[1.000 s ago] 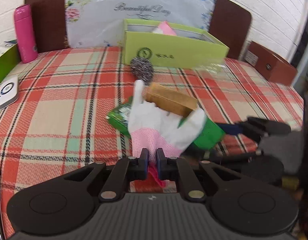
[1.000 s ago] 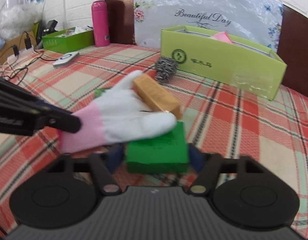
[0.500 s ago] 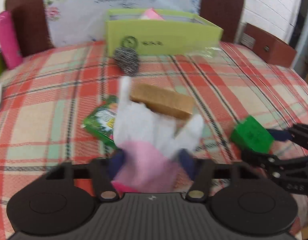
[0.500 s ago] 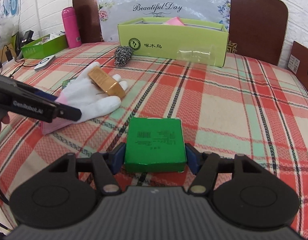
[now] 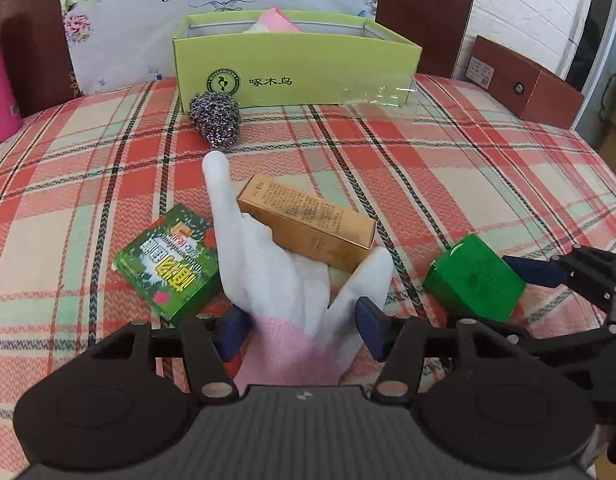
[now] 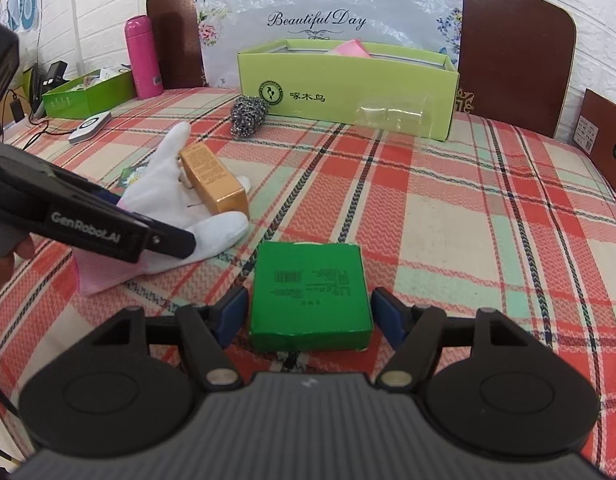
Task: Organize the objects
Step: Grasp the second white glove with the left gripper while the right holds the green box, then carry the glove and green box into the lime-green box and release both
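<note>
A white glove [image 5: 268, 272] with a pink cuff lies flat on the plaid cloth, and a gold carton [image 5: 308, 228] rests across its palm. My left gripper [image 5: 302, 330] straddles the cuff; its jaws are opening and the pads stand off the fabric. A printed green packet [image 5: 170, 266] lies just left of the glove. To the right, a plain green box [image 6: 309, 292] sits on the cloth between the pads of my right gripper [image 6: 308, 310]. Those jaws are opening too, with slim gaps on both sides. A steel scourer [image 5: 216, 118] lies before the lime-green box [image 5: 296, 68].
A clear plastic shell [image 6: 391, 114] leans on the lime box's front. A pink bottle [image 6: 144, 56], a green tray [image 6: 88, 94] and a white device [image 6: 90, 126] are at the far left. A brown box [image 5: 523, 88] stands at the right edge.
My left jaws, shut on the glove's cuff before, have spread apart. My right gripper drew the plain green box out from under the glove to the right, and its pads have eased off.
</note>
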